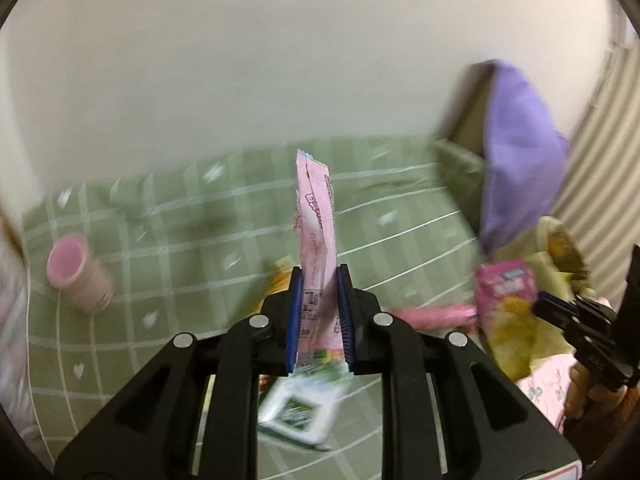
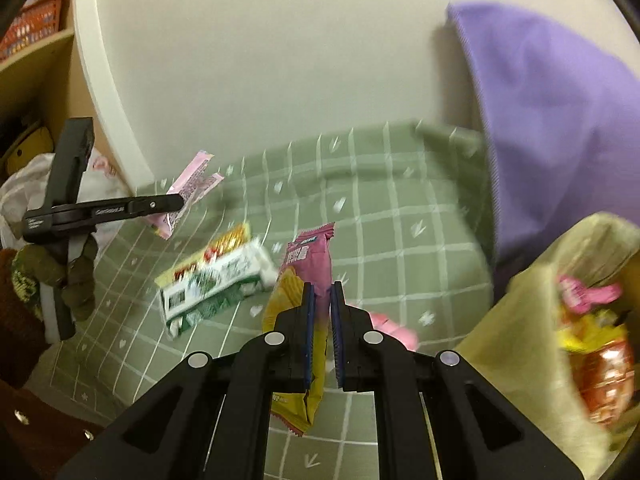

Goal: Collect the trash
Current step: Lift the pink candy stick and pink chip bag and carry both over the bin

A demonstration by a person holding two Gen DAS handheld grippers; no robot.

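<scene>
My left gripper point(image 1: 319, 280) is closed narrow on a long pink wrapper point(image 1: 316, 232); the wrapper stands upright between the two blue pads and rises well above the fingertips, while its lower end hangs behind them. In the right wrist view I see this same gripper from the side, at the left, with the pink wrapper sticking out of its tip. My right gripper point(image 2: 322, 300) is also nearly closed, with only a small gap, and it pinches a pink and yellow chip bag point(image 2: 302, 280); the pink top of the bag points forward past the fingers and the yellow bottom hangs down under them. On the green checked cloth point(image 2: 400, 216) a white and green box point(image 2: 216, 280) lies just left of the right gripper, blurred, so I cannot read it. A small pink piece point(image 2: 390, 324) lies on the cloth just right of the fingers. A pink cup point(image 1: 76, 276) lies on its side on the cloth, well apart to the left of the left gripper. At the right, an open yellowish trash bag point(image 2: 520, 320) holds pink, yellow and orange wrappers. A purple cloth point(image 2: 560, 120) stands behind the bag.
</scene>
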